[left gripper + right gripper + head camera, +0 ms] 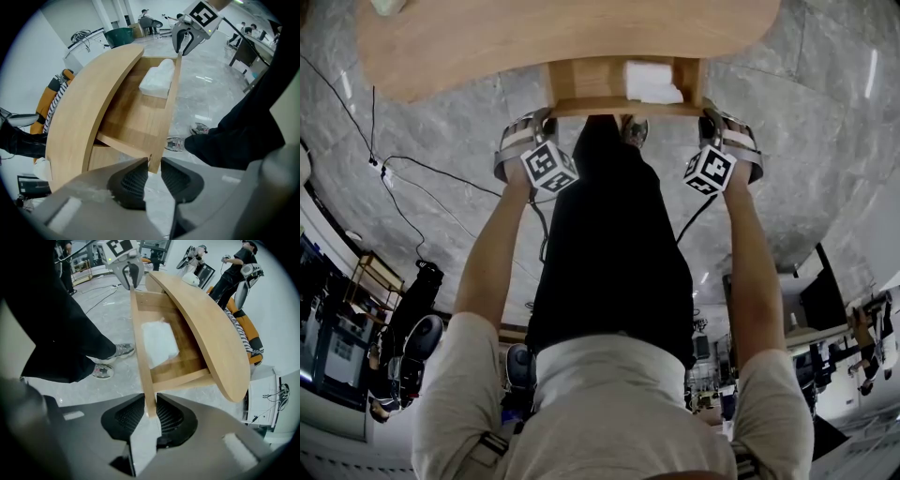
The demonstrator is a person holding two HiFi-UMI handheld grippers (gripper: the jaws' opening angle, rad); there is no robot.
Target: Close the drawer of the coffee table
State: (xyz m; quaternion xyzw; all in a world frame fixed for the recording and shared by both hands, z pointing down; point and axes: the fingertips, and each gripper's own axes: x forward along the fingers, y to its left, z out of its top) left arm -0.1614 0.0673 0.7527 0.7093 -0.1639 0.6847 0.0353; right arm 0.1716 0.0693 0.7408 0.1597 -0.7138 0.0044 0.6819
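The drawer (609, 107) stands pulled out from under the oval wooden top of the bench (534, 37), its front board towards the person, and a white folded cloth (652, 82) lies inside it against the right wall. Only the head view shows both ends of that front at once: the left tongs (542, 120) at the drawer's left corner, the right tongs (712, 118) at its right corner, both pointing steeply down, with the person's dark trouser leg (609, 234) just in front of the drawer between them. How the pads sit shows only in the gripper views. In the left gripper view the left tongs (152, 171) straddle the near corner of the drawer front, partly spread, and the ribbed pads look pressed to its two faces; the right tongs (183, 42) sit on the far corner. In the right gripper view the right tongs (150, 416) clamp the board's edge the same way, a little narrower, with the left tongs (130, 275) at the far end. Both gripper views also show a patterned shoe (115, 351) on the grey floor beside the drawer.
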